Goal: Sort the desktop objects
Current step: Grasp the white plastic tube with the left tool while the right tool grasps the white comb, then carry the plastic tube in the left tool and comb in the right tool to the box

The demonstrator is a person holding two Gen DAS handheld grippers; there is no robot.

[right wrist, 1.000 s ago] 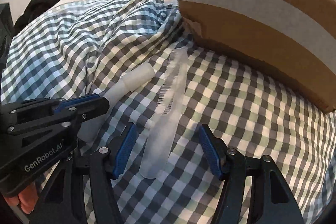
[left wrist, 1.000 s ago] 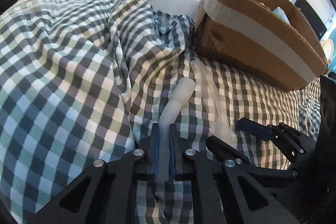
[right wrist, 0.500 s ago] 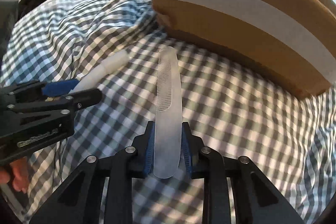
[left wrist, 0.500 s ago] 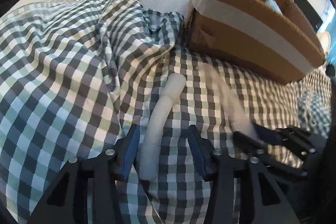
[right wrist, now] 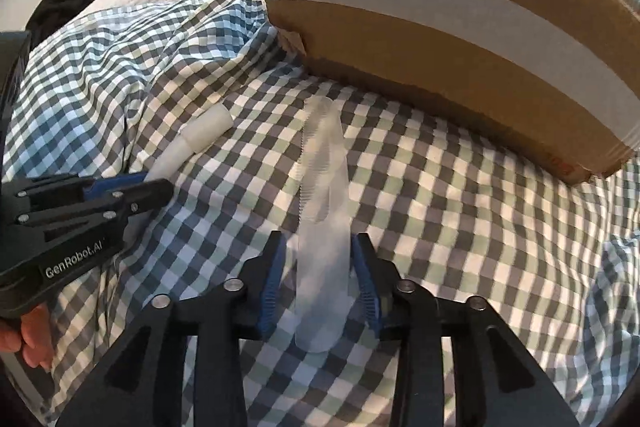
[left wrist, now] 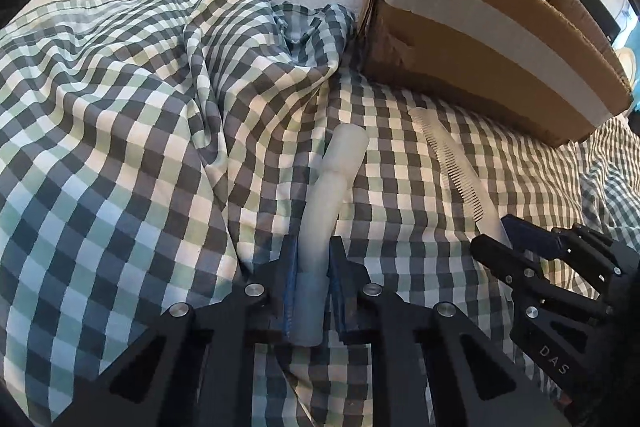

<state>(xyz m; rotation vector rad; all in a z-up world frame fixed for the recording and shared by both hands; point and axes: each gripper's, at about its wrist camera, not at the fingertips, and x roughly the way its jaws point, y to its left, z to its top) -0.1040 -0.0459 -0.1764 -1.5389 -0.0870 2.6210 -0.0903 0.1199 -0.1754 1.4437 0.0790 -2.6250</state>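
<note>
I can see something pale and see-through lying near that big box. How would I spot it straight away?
Start at the cardboard box with the white tape band, standing on the checked cloth. In front of it lies a clear plastic comb, long and flat. Its row of fine teeth sets it apart from the round white tube beside it.

A white plastic tube (left wrist: 334, 187), wider at its far end and slightly bent, lay on the checked cloth (left wrist: 120, 147) with its near end between blue pads. Beside it, apart, lay a clear comb (right wrist: 322, 211), long and flat with fine teeth along one edge, pointing toward the taped cardboard box (right wrist: 440, 39) that stood just beyond both.
</note>
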